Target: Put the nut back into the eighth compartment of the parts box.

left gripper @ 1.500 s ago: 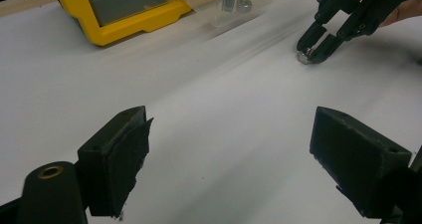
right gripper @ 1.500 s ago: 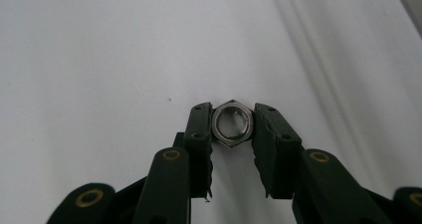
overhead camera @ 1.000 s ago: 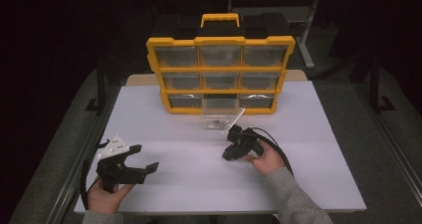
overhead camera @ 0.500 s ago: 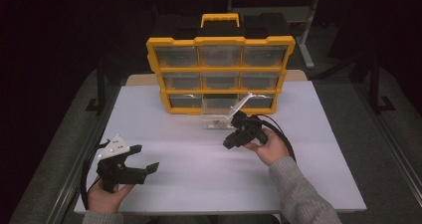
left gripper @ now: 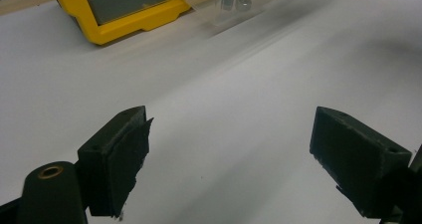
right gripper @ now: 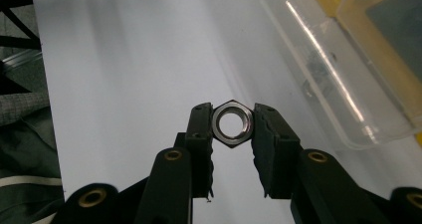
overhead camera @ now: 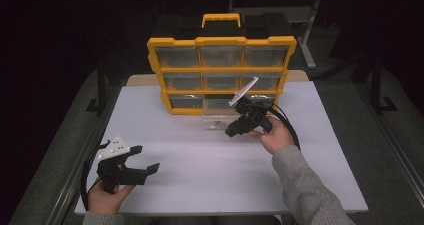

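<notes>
A wide stretch of bare white table (overhead camera: 200,160) lies open between the two hands. At the far edge, a yellow organizer (overhead camera: 221,75) stands upright, blocking passage. A clear drawer (overhead camera: 217,121) juts from its bottom row onto the table.

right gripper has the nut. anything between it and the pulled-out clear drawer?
Nothing visible. The right gripper is shut on the hex nut, and in its own view bare white table lies between it and the clear drawer pulled out of the yellow organizer. The left gripper sits open, well off to the side.
</notes>
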`<action>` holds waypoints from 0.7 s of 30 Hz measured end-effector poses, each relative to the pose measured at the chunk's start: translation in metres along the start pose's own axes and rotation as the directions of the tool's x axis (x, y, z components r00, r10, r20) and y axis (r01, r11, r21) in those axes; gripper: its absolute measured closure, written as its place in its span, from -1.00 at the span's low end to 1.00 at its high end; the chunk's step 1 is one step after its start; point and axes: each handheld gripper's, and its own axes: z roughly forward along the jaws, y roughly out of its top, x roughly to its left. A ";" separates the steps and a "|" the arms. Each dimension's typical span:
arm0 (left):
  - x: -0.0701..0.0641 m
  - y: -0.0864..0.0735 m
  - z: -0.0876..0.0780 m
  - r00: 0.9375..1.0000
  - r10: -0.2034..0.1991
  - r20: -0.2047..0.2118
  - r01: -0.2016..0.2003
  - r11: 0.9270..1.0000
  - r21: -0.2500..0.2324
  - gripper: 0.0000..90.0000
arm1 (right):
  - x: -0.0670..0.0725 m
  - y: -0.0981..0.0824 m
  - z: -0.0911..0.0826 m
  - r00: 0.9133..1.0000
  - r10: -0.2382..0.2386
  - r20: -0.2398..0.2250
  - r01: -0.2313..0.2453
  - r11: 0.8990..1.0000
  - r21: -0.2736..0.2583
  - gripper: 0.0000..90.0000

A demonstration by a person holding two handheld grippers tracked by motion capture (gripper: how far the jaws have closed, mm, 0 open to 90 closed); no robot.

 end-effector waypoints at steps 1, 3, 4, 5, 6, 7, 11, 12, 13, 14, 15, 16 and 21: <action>0.000 0.000 0.000 1.000 0.003 0.000 -0.003 1.000 -0.001 -0.66 | -0.001 0.001 -0.001 1.000 -0.001 0.001 0.001 1.000 -0.003 0.53; 0.000 0.000 0.000 1.000 0.004 0.000 -0.004 1.000 -0.001 -0.66 | -0.004 0.005 -0.007 1.000 -0.004 0.008 0.004 1.000 -0.007 0.53; 0.000 0.000 0.000 1.000 0.005 0.000 -0.005 1.000 0.001 -0.66 | -0.004 0.005 -0.007 1.000 -0.004 0.008 0.004 1.000 -0.007 0.53; -0.001 0.000 0.000 1.000 0.003 0.001 -0.003 1.000 0.001 -0.66 | -0.006 0.008 -0.009 1.000 -0.003 0.009 0.003 1.000 -0.012 0.53; -0.001 0.000 0.000 1.000 0.001 0.001 -0.001 1.000 -0.001 -0.66 | -0.006 0.008 -0.009 1.000 -0.003 0.009 0.003 1.000 -0.012 0.53; -0.001 0.000 0.001 1.000 0.000 0.001 0.000 1.000 -0.003 -0.66 | -0.008 0.011 -0.011 1.000 -0.006 0.016 0.006 1.000 -0.011 0.53; -0.001 0.000 0.000 1.000 0.001 0.001 -0.001 1.000 -0.002 -0.66 | -0.012 0.020 -0.015 1.000 -0.001 0.029 0.001 1.000 -0.010 0.53; -0.001 0.000 0.001 1.000 0.001 0.001 -0.001 1.000 -0.003 -0.66 | -0.012 0.020 -0.015 1.000 -0.001 0.029 0.001 1.000 -0.010 0.53; -0.001 0.000 0.000 1.000 0.003 0.002 -0.003 1.000 -0.001 -0.66 | -0.014 0.023 -0.016 0.999 0.000 0.037 0.000 1.000 -0.007 0.53; 0.000 0.000 0.000 1.000 0.004 0.002 -0.004 1.000 0.000 -0.66 | -0.014 0.023 -0.016 0.999 0.000 0.037 0.000 1.000 -0.007 0.53; -0.001 0.000 0.000 1.000 0.002 0.002 -0.002 1.000 -0.001 -0.66 | -0.016 0.025 -0.017 0.999 0.007 0.039 -0.006 1.000 -0.010 0.53; -0.001 0.000 0.000 1.000 0.002 0.002 -0.002 1.000 -0.005 -0.66 | -0.018 0.027 -0.018 0.999 0.010 0.040 -0.009 1.000 -0.011 0.53; 0.000 0.001 -0.001 1.000 -0.006 0.008 0.006 1.000 -0.019 -0.66 | -0.026 0.036 -0.020 0.998 0.025 0.061 -0.025 1.000 -0.001 0.53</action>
